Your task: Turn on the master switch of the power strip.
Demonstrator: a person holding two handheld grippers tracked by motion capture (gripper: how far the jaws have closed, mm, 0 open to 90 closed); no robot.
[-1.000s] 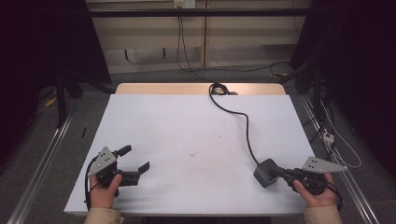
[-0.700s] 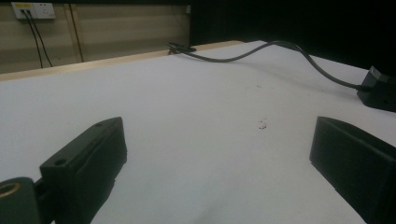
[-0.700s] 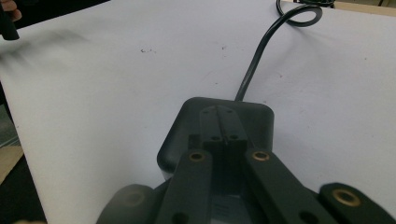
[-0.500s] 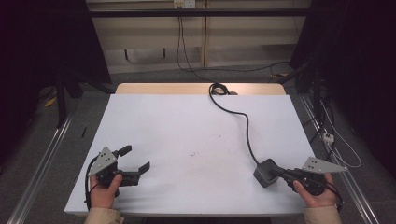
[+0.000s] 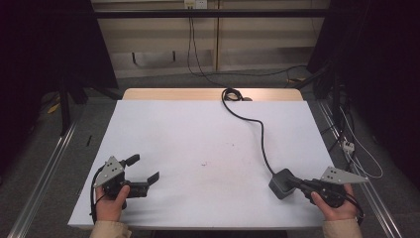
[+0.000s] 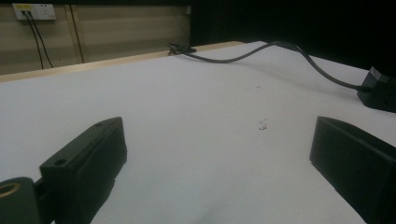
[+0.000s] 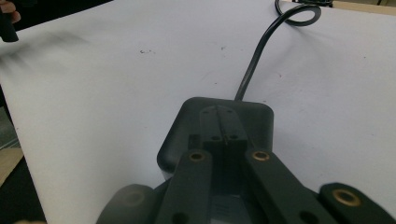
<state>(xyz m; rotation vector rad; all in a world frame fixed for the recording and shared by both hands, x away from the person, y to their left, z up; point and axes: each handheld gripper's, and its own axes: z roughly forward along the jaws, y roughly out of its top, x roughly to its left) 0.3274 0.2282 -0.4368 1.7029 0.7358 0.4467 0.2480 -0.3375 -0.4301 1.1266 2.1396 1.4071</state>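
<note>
The work in hand appears to be the handling of the black power adapter [image 5: 282,183], and by judgement it is at an early stage: the adapter lies flat on the white table [image 5: 198,134], nothing is lifted or plugged, and its cable [image 5: 252,121] runs loosely from it to the far edge of the table, where it makes a small coil. Far to the left of the adapter, near the same front edge of the table, the left gripper [image 5: 146,168] rests low over the surface in the person's left hand [image 5: 110,203]. Its jaws are spread wide with only bare table between them, as the left gripper view shows, and they point roughly toward the adapter, which appears at the right border of that view [image 6: 379,89]. This gripper seems to wait and to have no part in the work yet. Between it and the adapter the table is bare except for some small dark specks [image 5: 204,163]. Directly at the right side of the adapter the right gripper [image 5: 292,182] lies almost level in the person's right hand [image 5: 337,208], the forearm coming from the near edge. In the right gripper view its jaws are pressed together, tip against tip, and they lie on the top face of the adapter [image 7: 219,126]; they do not pinch it. So the grasp itself, and every move of the adapter after it, is probably still left.
</note>
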